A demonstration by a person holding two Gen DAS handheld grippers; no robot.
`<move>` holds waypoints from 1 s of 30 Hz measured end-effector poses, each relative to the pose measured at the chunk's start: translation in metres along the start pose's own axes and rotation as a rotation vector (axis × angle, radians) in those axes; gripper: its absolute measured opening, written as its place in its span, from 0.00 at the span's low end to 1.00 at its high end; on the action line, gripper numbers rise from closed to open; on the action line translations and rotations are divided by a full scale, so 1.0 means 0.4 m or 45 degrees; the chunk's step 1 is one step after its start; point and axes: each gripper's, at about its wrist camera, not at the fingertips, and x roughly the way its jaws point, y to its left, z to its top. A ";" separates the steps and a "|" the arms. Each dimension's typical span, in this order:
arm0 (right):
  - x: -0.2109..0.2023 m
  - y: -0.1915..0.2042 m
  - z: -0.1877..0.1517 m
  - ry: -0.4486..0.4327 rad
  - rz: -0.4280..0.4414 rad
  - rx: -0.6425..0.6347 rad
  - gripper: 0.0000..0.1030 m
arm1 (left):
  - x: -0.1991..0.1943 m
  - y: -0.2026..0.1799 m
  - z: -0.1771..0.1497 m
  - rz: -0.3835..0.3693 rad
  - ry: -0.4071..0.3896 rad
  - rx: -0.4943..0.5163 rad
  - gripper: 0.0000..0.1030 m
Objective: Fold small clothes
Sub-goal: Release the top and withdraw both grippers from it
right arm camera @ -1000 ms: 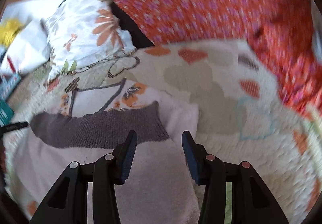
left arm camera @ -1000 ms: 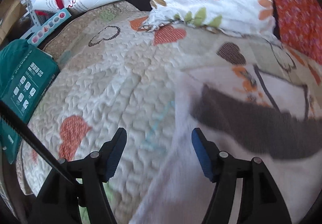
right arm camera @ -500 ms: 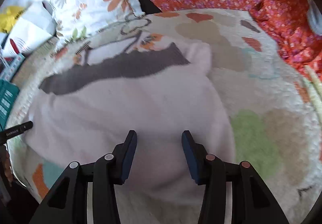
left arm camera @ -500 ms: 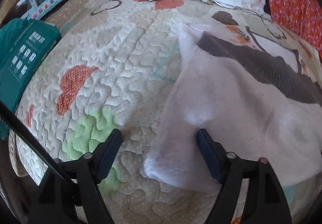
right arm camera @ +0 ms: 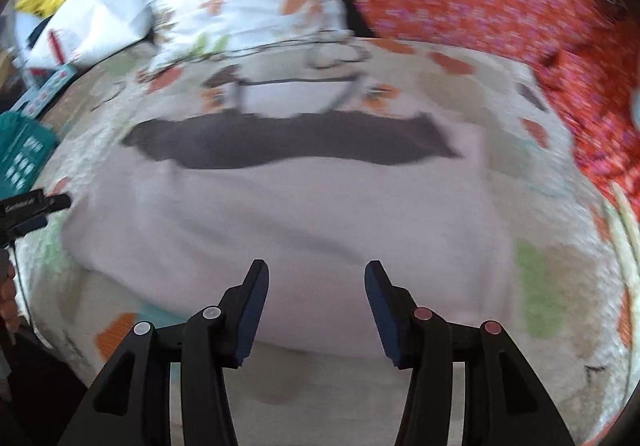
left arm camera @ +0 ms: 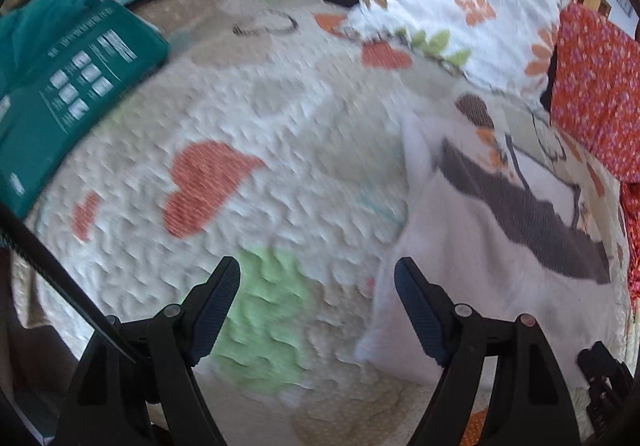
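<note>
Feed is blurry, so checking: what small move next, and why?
Probably lower both tongs onto the garment's near edge. Left tongs and right tongs are open and empty; the left has been opening. The garment lies flat on the quilt.

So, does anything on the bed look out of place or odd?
Nothing looks damaged or spilled. The white garment lies spread on the quilt, slightly rumpled, its grey band wavy. A teal package sits at the quilt's edge.

Quilted bedspread (left arm camera: 280,149): puckered matt cloth. On it, white garment (right arm camera: 304,213): soft fleecy cloth, dark ribbed knit band (right arm camera: 288,141). Beside the bedspread, teal package (left arm camera: 76,85): smooth, printed. Gripper fingers (right arm camera: 250,310): matt black plastic, ridged blue pads.
</note>
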 end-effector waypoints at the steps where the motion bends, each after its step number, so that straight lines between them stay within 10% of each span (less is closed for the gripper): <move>1: 0.012 0.044 0.017 0.010 0.045 -0.041 0.52 | -0.012 0.014 0.006 0.015 -0.026 -0.013 0.77; 4: 0.037 0.163 0.069 0.010 0.190 -0.125 0.33 | -0.046 0.075 0.028 0.055 -0.090 -0.081 0.77; 17: 0.229 0.513 0.138 0.301 0.647 -0.232 0.35 | -0.122 0.197 0.061 0.112 -0.238 -0.180 0.77; 30: 0.095 0.457 0.062 0.104 0.318 -0.601 0.47 | -0.110 0.190 0.054 0.079 -0.214 -0.186 0.77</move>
